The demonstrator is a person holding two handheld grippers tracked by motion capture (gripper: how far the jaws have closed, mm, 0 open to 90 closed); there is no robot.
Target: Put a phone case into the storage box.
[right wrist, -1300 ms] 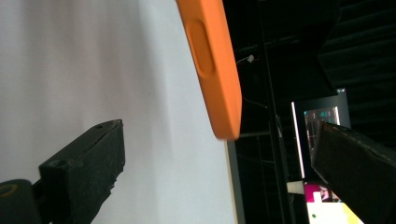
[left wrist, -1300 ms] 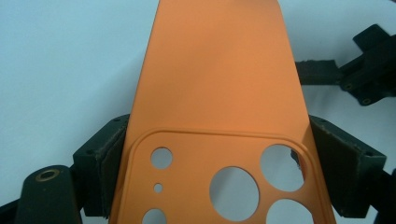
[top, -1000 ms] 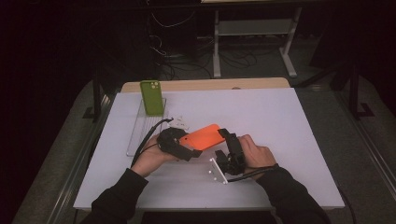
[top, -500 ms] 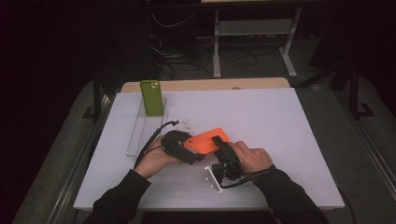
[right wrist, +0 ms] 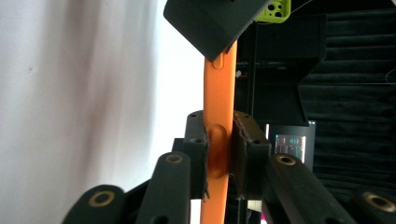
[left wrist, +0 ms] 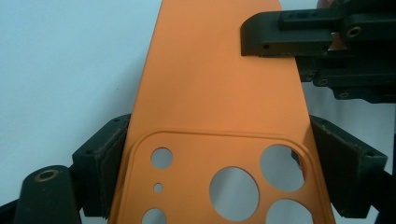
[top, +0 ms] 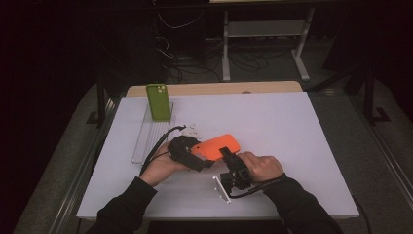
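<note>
Orange phone case (left wrist: 219,93) spans both grippers: left gripper (left wrist: 219,163) clamps its camera end across width; right gripper (right wrist: 219,140), jaws just closing, apparently pinches its long edge.

White table (top: 292,131), clear tray (top: 146,141), small white bits (top: 194,129)

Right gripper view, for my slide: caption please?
Right claw pinches the orange phone case edge-on, beside the left claw.

Orange phone case (left wrist: 219,93): camera end cut off by the bottom edge of the left gripper view, far end by the top edge; in the right gripper view seen edge-on, its faces hidden; small white bits (top: 193,129) on the table (top: 292,126) beside the green phone case (top: 159,101): too small to identify; person's sleeves (top: 124,209): cut off by the bottom edge of the high view.
</note>
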